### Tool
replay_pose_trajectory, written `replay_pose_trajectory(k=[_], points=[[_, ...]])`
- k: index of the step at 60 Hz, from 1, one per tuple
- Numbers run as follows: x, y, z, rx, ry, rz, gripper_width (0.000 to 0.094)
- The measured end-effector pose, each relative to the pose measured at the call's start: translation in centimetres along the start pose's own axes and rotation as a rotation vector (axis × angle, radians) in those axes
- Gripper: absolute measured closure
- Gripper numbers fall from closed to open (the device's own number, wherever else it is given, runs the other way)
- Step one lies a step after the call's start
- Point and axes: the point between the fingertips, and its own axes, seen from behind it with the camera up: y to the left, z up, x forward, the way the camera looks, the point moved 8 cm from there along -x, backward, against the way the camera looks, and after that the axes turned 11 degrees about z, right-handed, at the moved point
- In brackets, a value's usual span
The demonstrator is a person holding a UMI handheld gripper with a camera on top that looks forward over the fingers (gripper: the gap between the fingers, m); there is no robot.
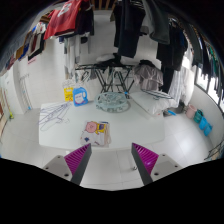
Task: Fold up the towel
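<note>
My gripper (112, 157) is held high above a white floor. Its two fingers stand open and wide apart, with magenta pads (78, 156) on their inner faces and nothing between them. Just beyond the left finger a small pale folded cloth (97, 128) with pink and yellow print lies flat on the floor; it may be the towel. Farther left lies a larger white, crumpled-looking sheet (55, 113). I cannot tell what that one is made of.
A yellow and blue box (75, 93) stands beyond the white sheet. A round teal object (113, 101) sits under a dark folding rack (110, 74). Clothes (128, 25) hang overhead at the back. Blue bags (200, 120) lie at the right.
</note>
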Motion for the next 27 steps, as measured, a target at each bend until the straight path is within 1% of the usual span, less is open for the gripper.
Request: replay_pose_trajectory(k=[11,18,22,27], points=[[-2.8,-2.4,-1.4,-0.013,-0.015,-0.064,0.0091],[-2.6,-2.8,-2.0,-0.034,-0.019,-0.064,0.0089],[-3.1,-3.4,-1.5,-0.047,-0.025,-0.067,0.0086],[-3.0,-3.9,-1.4,-0.065,-0.024,-0.088,0.0089]])
